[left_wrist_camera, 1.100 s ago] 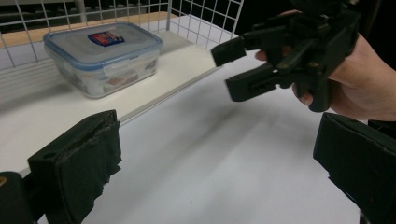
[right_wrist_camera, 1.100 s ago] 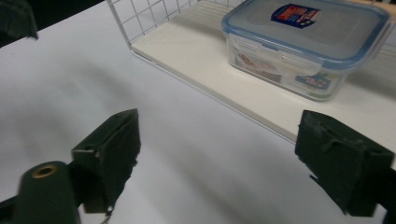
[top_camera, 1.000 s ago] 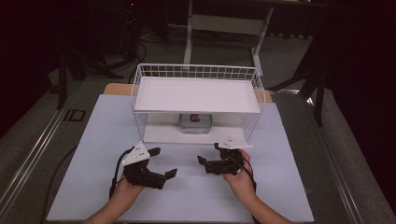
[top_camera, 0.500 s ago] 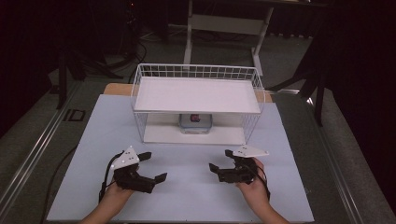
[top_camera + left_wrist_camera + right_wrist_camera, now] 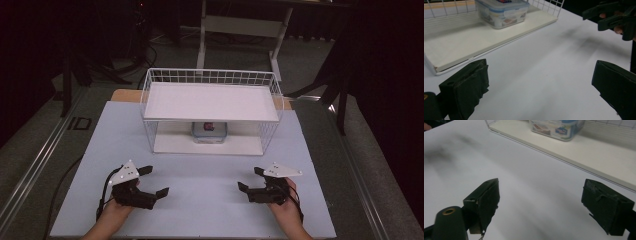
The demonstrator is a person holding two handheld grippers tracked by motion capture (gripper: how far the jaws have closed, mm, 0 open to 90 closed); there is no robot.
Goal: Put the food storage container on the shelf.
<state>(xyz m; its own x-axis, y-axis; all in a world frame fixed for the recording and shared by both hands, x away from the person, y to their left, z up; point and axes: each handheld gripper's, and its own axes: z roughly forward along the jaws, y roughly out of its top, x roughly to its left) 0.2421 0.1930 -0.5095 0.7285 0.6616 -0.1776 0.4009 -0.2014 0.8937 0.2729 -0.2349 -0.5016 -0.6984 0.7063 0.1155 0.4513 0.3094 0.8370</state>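
The white tabletop (image 5: 200,200) carries a white wire rack (image 5: 212,111) at its far middle, with a flat upper shelf and a lower board open toward the near side, so anything on that board can be reached straight from the front. A clear plastic lidded container (image 5: 209,132) sits on the lower board, centred and toward the back, apparently the thing to be fetched. The left gripper (image 5: 152,182) rests low at the near left and the right gripper (image 5: 248,179) at the near right, well apart from the rack. Both have jaws spread wide, released, holding and touching nothing.
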